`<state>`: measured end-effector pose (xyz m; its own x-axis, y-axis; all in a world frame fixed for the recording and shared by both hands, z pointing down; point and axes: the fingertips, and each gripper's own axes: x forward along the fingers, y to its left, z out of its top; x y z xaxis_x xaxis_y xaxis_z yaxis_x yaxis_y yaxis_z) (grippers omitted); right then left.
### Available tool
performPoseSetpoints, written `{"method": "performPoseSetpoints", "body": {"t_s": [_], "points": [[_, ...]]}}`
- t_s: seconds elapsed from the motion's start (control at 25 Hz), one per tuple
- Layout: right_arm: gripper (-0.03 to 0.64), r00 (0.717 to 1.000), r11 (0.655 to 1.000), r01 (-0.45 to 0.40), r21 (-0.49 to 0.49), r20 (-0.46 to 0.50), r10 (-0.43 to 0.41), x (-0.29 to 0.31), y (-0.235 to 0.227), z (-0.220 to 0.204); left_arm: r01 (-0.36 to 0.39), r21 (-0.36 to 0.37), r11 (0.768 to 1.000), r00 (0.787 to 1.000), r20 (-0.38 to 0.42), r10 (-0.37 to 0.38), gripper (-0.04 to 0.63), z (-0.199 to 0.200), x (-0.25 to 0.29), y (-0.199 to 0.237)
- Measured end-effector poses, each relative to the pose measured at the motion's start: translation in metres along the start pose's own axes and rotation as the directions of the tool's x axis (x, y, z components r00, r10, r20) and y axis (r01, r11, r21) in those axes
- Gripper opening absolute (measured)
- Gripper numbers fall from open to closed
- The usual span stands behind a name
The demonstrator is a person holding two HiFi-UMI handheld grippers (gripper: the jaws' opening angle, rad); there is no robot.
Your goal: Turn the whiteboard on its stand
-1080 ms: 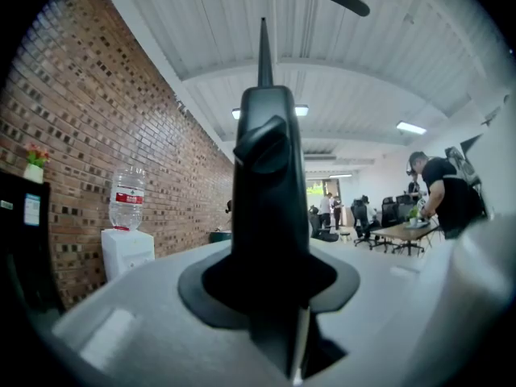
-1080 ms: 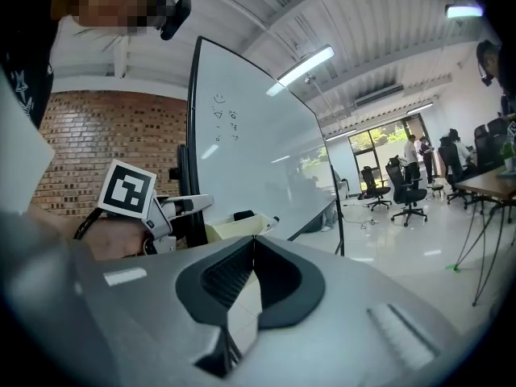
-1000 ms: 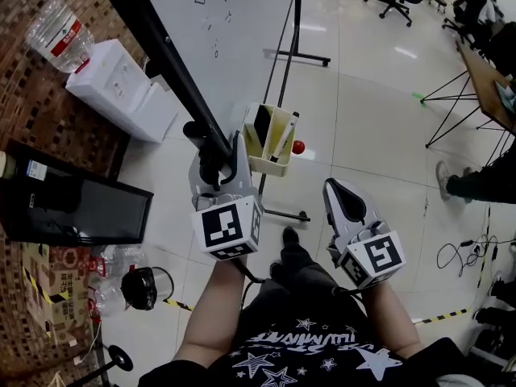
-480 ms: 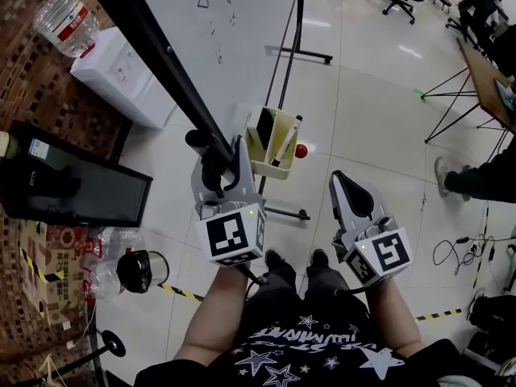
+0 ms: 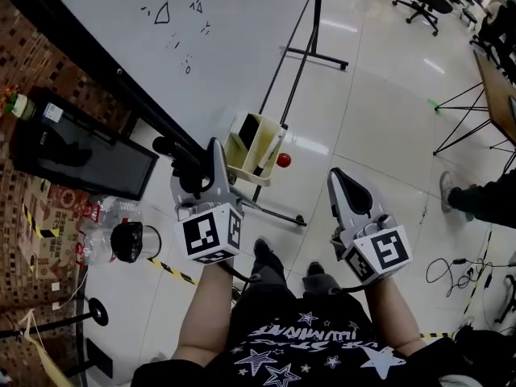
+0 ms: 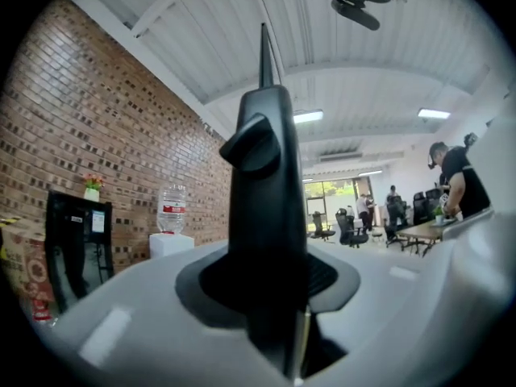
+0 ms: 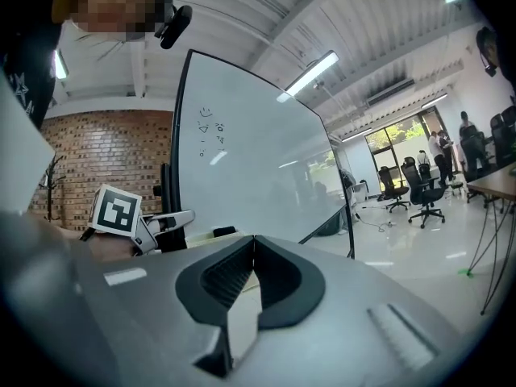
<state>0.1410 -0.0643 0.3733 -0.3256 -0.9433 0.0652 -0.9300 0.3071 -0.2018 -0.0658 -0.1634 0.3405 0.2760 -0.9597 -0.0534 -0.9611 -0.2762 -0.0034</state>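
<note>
Brick wall [image 6: 105,119] on the left, pale tiled floor [image 5: 379,111] ahead, office chairs far off. Whiteboard [image 5: 242,31] is on its stand [image 5: 314,53] directly in front of the person. From the head view it is seen steeply from above, its face running up and away from the left gripper [image 5: 200,166].

Board: white face, a few small marker doodles, thin black frame [image 5: 97,63]. A yellowish tray [image 5: 251,142] with a marker in it hangs by the near end.

Left gripper: fingers clamped on the black frame at the near edge; the bar stands upright between them in the left gripper view. Probably gripped there because the outer edge gives the most leverage for swinging the board round.

Right gripper [image 5: 342,185]: fingers together, nothing between them. Held off to the right, likely to stay clear of the board's sweep.
</note>
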Motion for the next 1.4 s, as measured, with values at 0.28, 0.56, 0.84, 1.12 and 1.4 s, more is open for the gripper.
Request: {"method": "performPoseSetpoints", "body": {"t_s": [0.28, 0.56, 0.84, 1.12, 1.4], "points": [[0.009, 0.996, 0.996, -0.092, -0.013, -0.006, 0.092, -0.040, -0.018, -0.003, -0.085, 0.012, 0.996, 0.996, 0.004, 0.085, 0.175, 0.004, -0.045, -0.008], [0.009, 0.982, 0.982, -0.189, -0.001, -0.015, 0.189, -0.065, -0.007, -0.010, -0.119, 0.017, 0.993, 0.993, 0.005, 0.119, 0.181, 0.003, -0.093, -0.021], [0.009, 0.968, 0.968, -0.249, -0.001, -0.042, 0.249, -0.077, 0.012, -0.012, -0.125, 0.010, 0.992, 0.992, -0.002, 0.125, 0.175, 0.005, -0.134, -0.033], [0.009, 0.959, 0.961, -0.275, 0.013, -0.074, 0.275, -0.078, 0.028, -0.012, -0.113, 0.002, 0.994, 0.994, -0.009, 0.113, 0.164, 0.019, -0.148, -0.049], [0.009, 0.967, 0.969, -0.248, 0.004, -0.065, 0.247, -0.079, 0.047, 0.000, -0.092, -0.021, 0.996, 0.995, -0.035, 0.092, 0.146, 0.028, -0.170, -0.064]]}}
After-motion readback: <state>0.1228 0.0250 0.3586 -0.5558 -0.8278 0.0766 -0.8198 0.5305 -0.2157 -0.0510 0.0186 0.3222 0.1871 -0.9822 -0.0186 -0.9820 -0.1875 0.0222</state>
